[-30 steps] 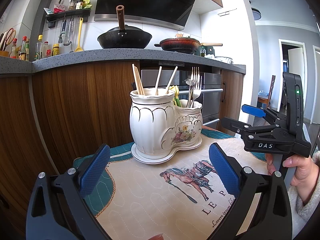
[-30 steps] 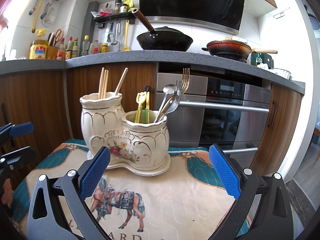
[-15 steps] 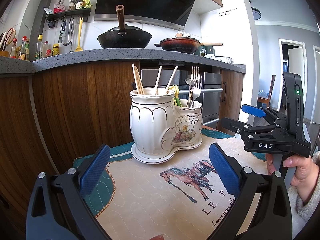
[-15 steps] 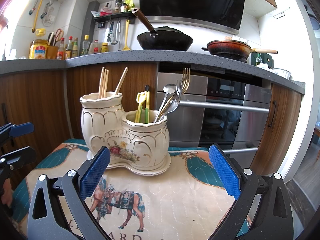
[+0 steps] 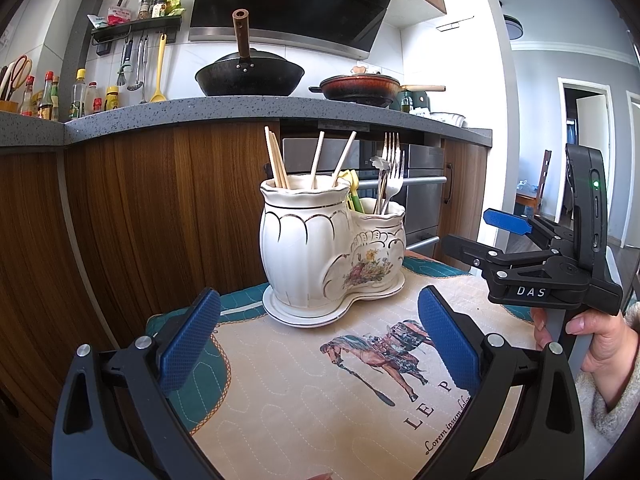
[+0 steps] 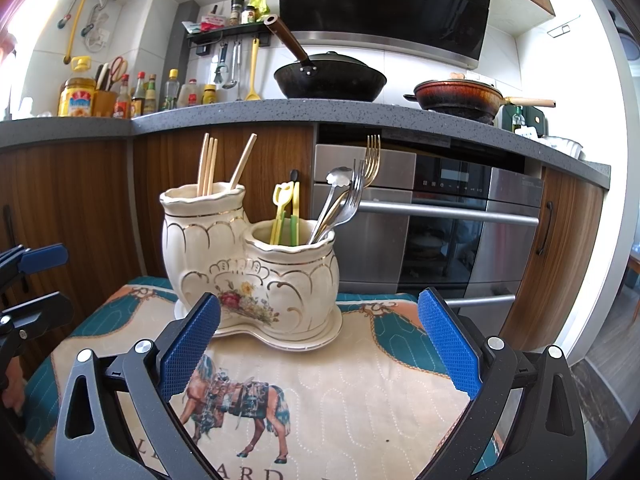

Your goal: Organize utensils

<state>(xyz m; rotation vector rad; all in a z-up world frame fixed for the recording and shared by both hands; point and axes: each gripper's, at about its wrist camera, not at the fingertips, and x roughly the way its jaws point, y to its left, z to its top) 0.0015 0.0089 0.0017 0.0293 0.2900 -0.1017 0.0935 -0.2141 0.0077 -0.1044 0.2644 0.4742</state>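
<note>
A white ceramic two-pot utensil holder (image 5: 320, 248) (image 6: 256, 264) with gold trim and a flower print stands on its saucer at the far side of the mat. The taller pot holds wooden chopsticks (image 5: 276, 160) (image 6: 208, 166). The shorter pot holds metal forks and a spoon (image 5: 390, 172) (image 6: 352, 196) and yellow-green plastic utensils (image 6: 286, 210). My left gripper (image 5: 318, 344) is open and empty, near the mat's front. My right gripper (image 6: 318, 346) is open and empty too; it also shows in the left wrist view (image 5: 476, 236) to the right of the holder.
A quilted mat (image 5: 320, 392) with a horse print covers the small table. Behind it are wooden cabinets (image 5: 152, 216), a steel oven (image 6: 448, 224) and a grey counter (image 6: 360, 114) with a black wok (image 6: 332, 76), a red pan and bottles.
</note>
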